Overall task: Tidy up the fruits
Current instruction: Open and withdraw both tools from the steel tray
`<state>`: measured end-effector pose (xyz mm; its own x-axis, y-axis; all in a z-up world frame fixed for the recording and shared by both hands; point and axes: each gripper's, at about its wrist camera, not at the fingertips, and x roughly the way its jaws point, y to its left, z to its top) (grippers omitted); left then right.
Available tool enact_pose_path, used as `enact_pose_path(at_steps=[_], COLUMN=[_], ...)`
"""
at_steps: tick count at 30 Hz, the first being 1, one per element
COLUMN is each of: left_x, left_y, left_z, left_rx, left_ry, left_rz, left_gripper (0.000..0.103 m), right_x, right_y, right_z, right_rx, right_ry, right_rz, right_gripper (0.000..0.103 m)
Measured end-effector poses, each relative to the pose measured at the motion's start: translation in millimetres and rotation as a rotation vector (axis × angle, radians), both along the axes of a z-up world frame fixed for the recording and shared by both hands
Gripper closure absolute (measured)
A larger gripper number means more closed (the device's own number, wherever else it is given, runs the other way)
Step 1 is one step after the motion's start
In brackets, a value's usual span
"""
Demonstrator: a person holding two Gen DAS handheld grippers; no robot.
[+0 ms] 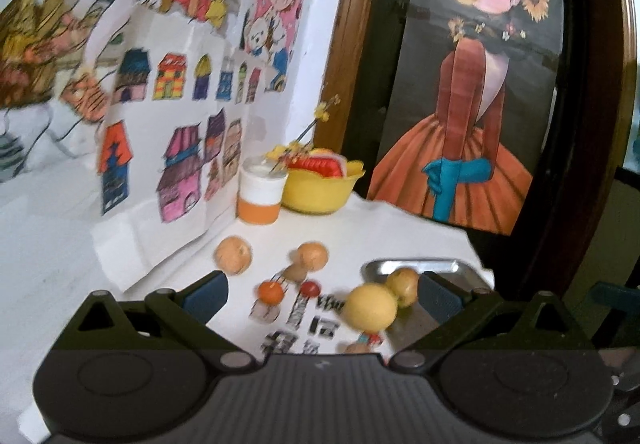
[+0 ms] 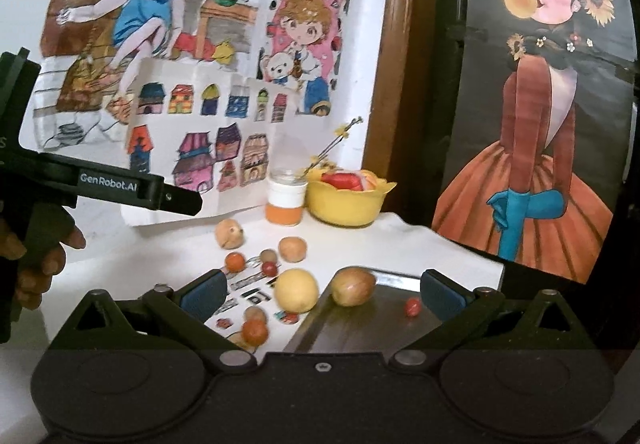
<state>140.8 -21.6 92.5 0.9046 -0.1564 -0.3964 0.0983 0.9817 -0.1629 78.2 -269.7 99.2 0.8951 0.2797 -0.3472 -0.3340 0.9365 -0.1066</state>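
Right wrist view: both grippers' fingers spread empty; centre yellow fruit between pads before closing toward tray.

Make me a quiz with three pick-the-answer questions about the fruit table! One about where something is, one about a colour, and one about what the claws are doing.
1. Where is the small red fruit?
A. on the metal tray
B. in the yellow bowl
C. on top of the jar

2. What colour is the bowl at the back of the table?
A. blue
B. yellow
C. green

3. How does the right claw stand?
A. shut on the big yellow fruit
B. shut on the jar
C. open, holding nothing

Answers:
1. A, it lies on the metal tray near the brownish fruit.
2. B, the bowl is yellow, beside the orange-banded jar.
3. C, its blue pads are far apart and nothing sits between them; the big yellow fruit rests on the table.
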Motion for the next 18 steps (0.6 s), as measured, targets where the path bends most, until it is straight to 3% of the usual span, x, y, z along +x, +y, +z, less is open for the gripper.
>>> enact_pose_path(at_steps=[18], left_x=[-13], left_y=[38], left_z=[-58], left_rx=[0.038], left_ry=[0.201], left_rz=[0.014], left_gripper=[0.000], right_x=[-6], right_y=[41], right_z=[-61], right_rx=[-0.028], right_ry=[0.226], right_rz=[-0.032], right_gripper=[0.001])
